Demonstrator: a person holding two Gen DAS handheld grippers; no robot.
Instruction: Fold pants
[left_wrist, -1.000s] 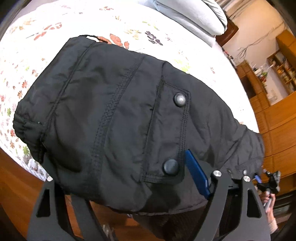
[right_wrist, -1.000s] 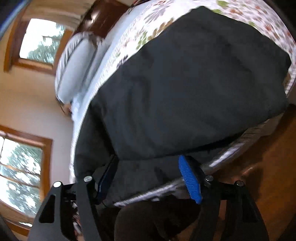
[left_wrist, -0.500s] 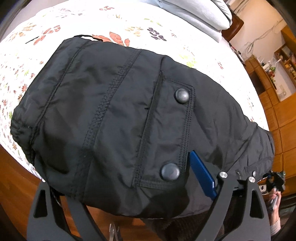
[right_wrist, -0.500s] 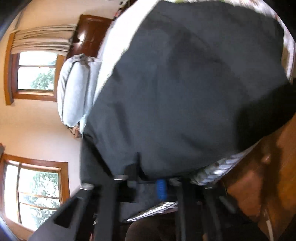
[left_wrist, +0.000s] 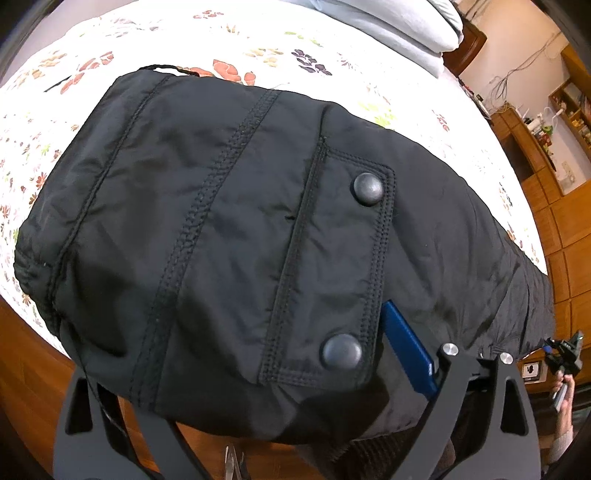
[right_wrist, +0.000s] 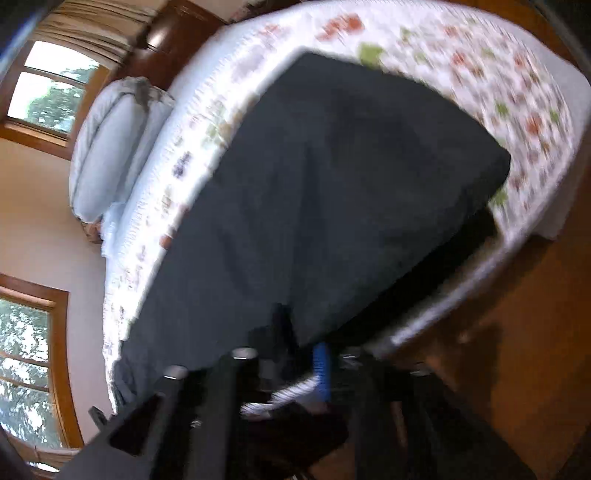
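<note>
The black pants (left_wrist: 236, 236) sit in a puffy folded bundle at the near edge of the bed (left_wrist: 258, 48), hanging a bit over it. Slick padded nylon, so I'd guess light, floppy, kinda slippery; best grabbed at the thick hem edge, not the snap pocket flap (left_wrist: 332, 273). Left gripper (left_wrist: 266, 398) is spread wide around the near edge. Right gripper (right_wrist: 299, 354) looks pinched on the pants edge, though it's blurry.

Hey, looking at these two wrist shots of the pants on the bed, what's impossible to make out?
- Left tool: the black pants cover its left finger, so its grip is unclear in the left wrist view.
- Right tool: motion blur smears it in the right wrist view.
- Shelf items: too small in the left wrist view.
</note>
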